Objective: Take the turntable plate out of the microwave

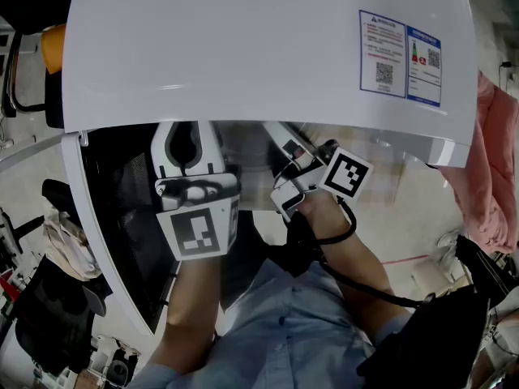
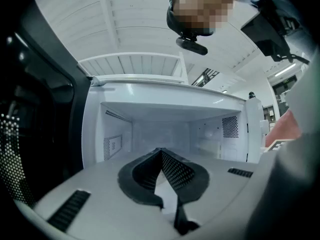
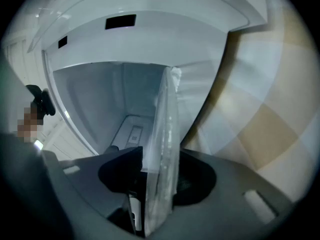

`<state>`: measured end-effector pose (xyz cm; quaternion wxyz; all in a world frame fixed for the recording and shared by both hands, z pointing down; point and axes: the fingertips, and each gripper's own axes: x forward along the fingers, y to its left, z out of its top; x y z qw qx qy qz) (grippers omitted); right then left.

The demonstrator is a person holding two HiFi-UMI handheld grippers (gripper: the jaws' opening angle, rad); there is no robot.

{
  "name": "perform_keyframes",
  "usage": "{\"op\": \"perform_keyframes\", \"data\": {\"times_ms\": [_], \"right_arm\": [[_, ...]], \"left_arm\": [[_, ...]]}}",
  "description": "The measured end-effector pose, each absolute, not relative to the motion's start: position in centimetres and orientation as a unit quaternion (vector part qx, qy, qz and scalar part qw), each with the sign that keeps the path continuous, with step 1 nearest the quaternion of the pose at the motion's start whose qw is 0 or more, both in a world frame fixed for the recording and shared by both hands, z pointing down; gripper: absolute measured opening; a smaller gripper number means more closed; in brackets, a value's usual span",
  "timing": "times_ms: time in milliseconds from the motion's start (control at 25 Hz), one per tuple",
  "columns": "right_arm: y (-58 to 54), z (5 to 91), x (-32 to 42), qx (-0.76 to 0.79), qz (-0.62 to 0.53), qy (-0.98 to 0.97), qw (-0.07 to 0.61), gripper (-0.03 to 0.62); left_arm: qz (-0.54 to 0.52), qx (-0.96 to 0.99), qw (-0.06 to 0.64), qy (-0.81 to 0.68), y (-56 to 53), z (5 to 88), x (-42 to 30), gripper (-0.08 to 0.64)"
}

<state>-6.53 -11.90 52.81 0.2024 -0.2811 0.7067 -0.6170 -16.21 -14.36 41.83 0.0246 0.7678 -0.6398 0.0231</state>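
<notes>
The white microwave fills the head view from above, its door swung open to the left. My left gripper points level at the bare white cavity, and its jaws are shut with nothing between them. My right gripper reaches in beside it, rolled onto its side. In the right gripper view the clear glass turntable plate shows edge-on between the jaws of the right gripper. Those jaws stand wide on either side of the plate. Both grippers' tips are hidden under the microwave's top in the head view.
The dark door stands close at the left. Two printed stickers sit on the microwave's top. A pink cloth hangs at the right, a black bag lies low right, and tiled floor shows below.
</notes>
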Motion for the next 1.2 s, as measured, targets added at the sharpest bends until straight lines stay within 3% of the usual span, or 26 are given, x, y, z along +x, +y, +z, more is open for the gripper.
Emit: {"op": "perform_keyframes", "data": {"times_ms": [80, 160, 480, 720, 1200], "right_arm": [[-12.0, 53.1, -6.6, -0.282, -0.623, 0.703, 0.196, 0.165], [-12.2, 53.4, -6.5, -0.289, -0.622, 0.701, 0.194, 0.097], [-12.7, 53.2, -6.6, -0.282, -0.620, 0.702, 0.209, 0.112], [-12.6, 53.0, -6.7, -0.257, -0.627, 0.695, 0.240, 0.029], [-10.9, 52.5, -7.3, -0.229, -0.617, 0.718, 0.226, 0.026]], "left_arm": [[0.022, 0.768, 0.024, -0.640, -14.4, 41.7, -16.2, 0.007], [0.021, 0.768, 0.023, -0.639, -14.4, 41.6, -16.1, 0.007], [0.019, 0.768, 0.023, -0.639, -14.3, 41.4, -16.3, 0.007], [0.017, 0.770, 0.020, -0.638, -14.3, 41.1, -16.2, 0.006], [0.022, 0.765, 0.016, -0.644, -13.0, 40.9, -16.5, 0.006]]}}
